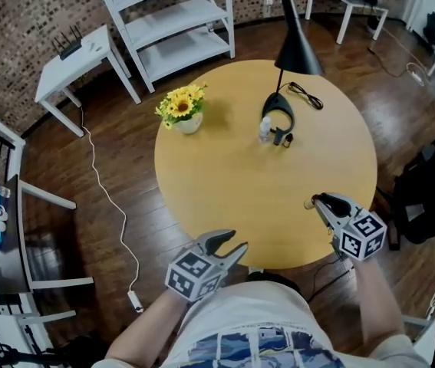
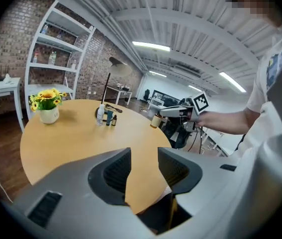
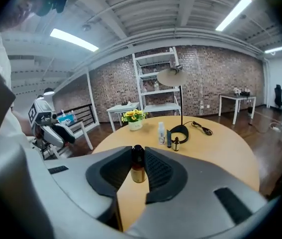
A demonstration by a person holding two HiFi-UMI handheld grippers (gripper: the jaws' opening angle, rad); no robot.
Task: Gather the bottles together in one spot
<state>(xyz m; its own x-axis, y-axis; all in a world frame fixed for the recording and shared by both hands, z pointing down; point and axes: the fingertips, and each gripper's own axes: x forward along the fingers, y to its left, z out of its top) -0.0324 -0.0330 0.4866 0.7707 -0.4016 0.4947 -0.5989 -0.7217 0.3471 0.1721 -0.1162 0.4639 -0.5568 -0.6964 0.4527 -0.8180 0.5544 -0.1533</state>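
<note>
Pinching a small amber bottle (image 3: 138,172) just under its black cap, the right tool (image 3: 139,153) has both pads pressed on it. By my reading, this high, upright hold is meant to carry the bottle without tipping it. The bottle is well apart from the lamp base (image 1: 277,107), out at the counter's (image 1: 225,198) rim on the person's side. Whether it hangs clear of the wood or rests on it I cannot tell. The left tool (image 2: 144,156) has its jaws spread, with only bare counter showing between them. It hangs at that same near rim, far from the lamp base, probably idle for now.

Just beside the lamp base, on the side toward the person, stand the other bottles: a white bottle (image 3: 161,133), a dark tube (image 3: 168,138) and a little dropper bottle (image 3: 176,143), close together in a row. That cluster reads as the gathering spot, so the held bottle likely belongs next to it.

Between the held bottle and the lamp base the counter lies bare, so nothing blocks a straight carry. The risk is at the goal: the three look light and stand packed together, easy for the tool's wide body to knock over, and the lamp shade (image 1: 298,41) stands high over the base. The lamp cable (image 1: 305,94) trails off beyond the lamp base, and a flower pot (image 1: 184,110) stands well to its side, both out of the way.
</note>
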